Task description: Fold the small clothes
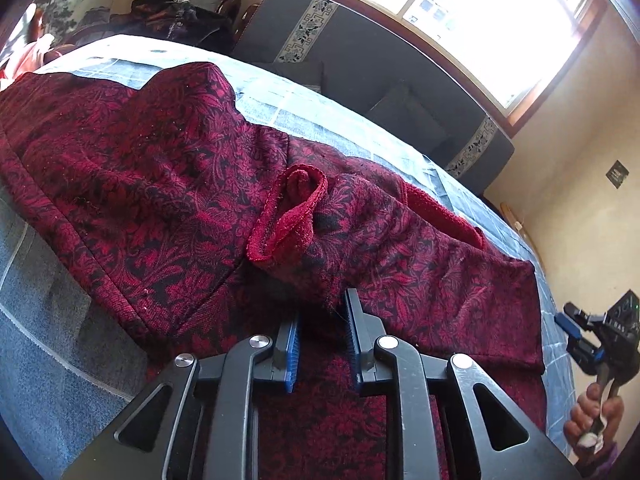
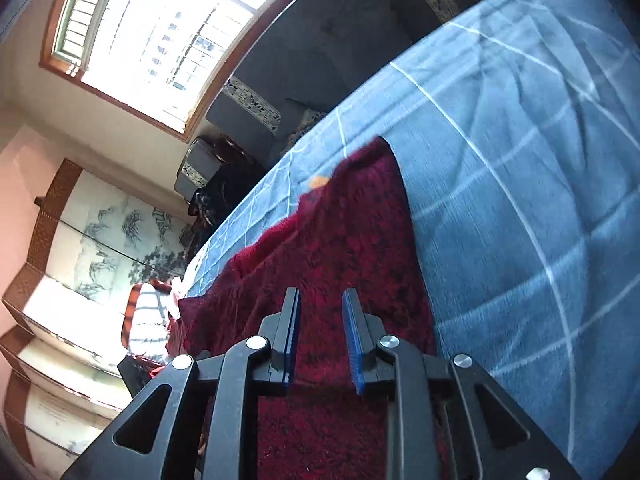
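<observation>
A dark red garment with a black leaf pattern (image 1: 168, 184) lies spread on a blue checked bedcover (image 1: 48, 304). One sleeve is folded over its body, its plain red cuff (image 1: 288, 216) curled open. My left gripper (image 1: 322, 314) hovers just above the garment near that sleeve, jaws open with nothing between them. My right gripper (image 2: 320, 304) is open and empty above the garment's edge (image 2: 344, 240). The right gripper also shows in the left wrist view (image 1: 592, 332), held by a hand off the bed's right side.
A dark sofa with patterned trim (image 1: 360, 60) runs along the far side of the bed under a bright window (image 1: 492, 12). Dark clothes (image 1: 180, 16) are piled on a chair at the back. A painted screen (image 2: 116, 244) stands by the wall.
</observation>
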`<state>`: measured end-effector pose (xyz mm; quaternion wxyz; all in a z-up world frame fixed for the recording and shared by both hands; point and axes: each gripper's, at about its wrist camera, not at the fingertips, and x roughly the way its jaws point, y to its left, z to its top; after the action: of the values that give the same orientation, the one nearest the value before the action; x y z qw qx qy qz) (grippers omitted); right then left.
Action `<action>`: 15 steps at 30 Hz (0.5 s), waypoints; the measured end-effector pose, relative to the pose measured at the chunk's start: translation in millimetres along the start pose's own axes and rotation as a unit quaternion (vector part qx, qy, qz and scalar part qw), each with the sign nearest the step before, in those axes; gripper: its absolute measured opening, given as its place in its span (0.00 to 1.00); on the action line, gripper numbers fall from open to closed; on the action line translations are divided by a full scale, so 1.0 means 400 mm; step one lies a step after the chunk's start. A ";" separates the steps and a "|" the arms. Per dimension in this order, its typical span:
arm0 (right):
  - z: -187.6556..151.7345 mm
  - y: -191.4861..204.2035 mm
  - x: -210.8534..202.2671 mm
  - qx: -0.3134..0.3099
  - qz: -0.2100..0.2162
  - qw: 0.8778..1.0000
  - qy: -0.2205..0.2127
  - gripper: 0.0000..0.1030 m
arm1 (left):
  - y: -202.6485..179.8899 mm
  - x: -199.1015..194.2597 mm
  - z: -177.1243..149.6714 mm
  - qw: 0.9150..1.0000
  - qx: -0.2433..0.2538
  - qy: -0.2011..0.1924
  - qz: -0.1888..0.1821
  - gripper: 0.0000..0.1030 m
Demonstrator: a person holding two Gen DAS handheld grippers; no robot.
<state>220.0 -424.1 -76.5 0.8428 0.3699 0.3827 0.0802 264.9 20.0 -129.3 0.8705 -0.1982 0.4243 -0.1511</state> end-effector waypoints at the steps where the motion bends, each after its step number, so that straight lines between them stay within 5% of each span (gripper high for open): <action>1: 0.027 0.014 0.004 -0.013 -0.005 1.000 -0.004 0.22 | 0.002 -0.002 -0.001 1.000 -0.001 -0.001 -0.002 0.21; 4: 0.108 0.039 0.040 -0.059 -0.049 0.997 -0.022 0.22 | 0.008 -0.002 -0.001 1.000 -0.007 -0.003 -0.009 0.21; 7: 0.166 0.020 0.118 -0.057 -0.055 0.997 0.010 0.21 | 0.019 -0.004 -0.003 1.000 -0.016 -0.005 -0.018 0.22; 11: 0.181 -0.039 0.212 -0.047 -0.126 0.990 0.044 0.12 | 0.027 -0.008 -0.004 0.999 -0.023 -0.007 -0.024 0.22; 15: 0.176 -0.059 0.208 -0.033 -0.126 0.991 0.031 0.09 | 0.031 -0.010 -0.004 0.999 -0.024 -0.007 -0.025 0.22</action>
<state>324.0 -445.7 -110.9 0.8459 0.2878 0.4490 -0.0025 262.4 32.2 -133.5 0.8647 -0.2304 0.4163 -0.1609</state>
